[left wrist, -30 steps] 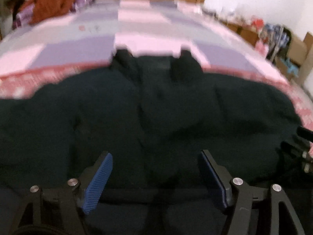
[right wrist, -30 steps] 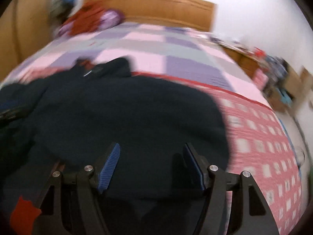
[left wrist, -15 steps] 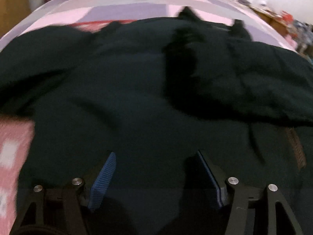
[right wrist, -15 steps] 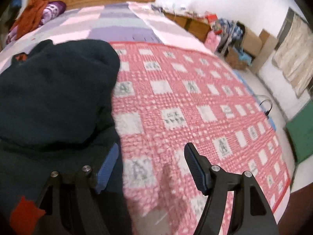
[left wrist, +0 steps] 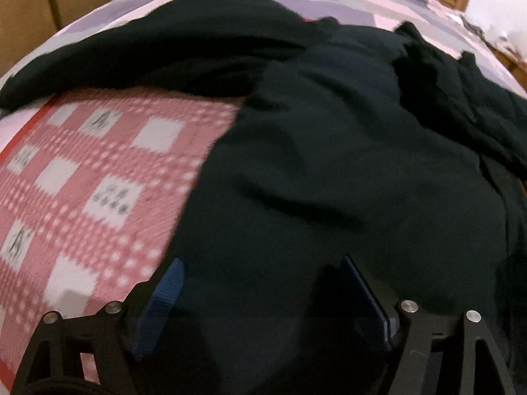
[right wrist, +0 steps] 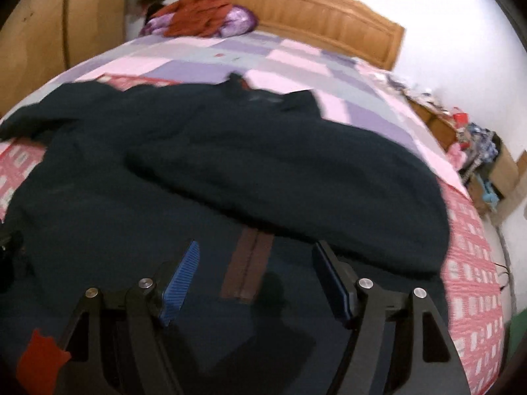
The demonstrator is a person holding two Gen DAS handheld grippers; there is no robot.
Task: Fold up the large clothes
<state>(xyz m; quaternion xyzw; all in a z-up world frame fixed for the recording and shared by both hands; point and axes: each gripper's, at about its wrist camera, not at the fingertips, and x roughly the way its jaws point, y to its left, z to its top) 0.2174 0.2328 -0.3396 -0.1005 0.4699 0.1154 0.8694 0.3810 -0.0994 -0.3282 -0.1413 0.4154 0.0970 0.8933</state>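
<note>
Here, dark garment (left wrist: 346,164) seen spread across bed, filling centre and right of left wrist view; one sleeve stretched toward upper left of frame. Pink patterned quilt (left wrist: 82,181) exposed at left. Left gripper (left wrist: 263,293) held wide open at bottom of frame, nothing gripped, garment below. In right wrist view, right gripper (right wrist: 255,276) likewise spread wide, nothing held; brown zipper strip (right wrist: 247,263) seen between fingers. Folded-over sleeve laid across centre. Wooden headboard (right wrist: 313,29) at top.
</note>
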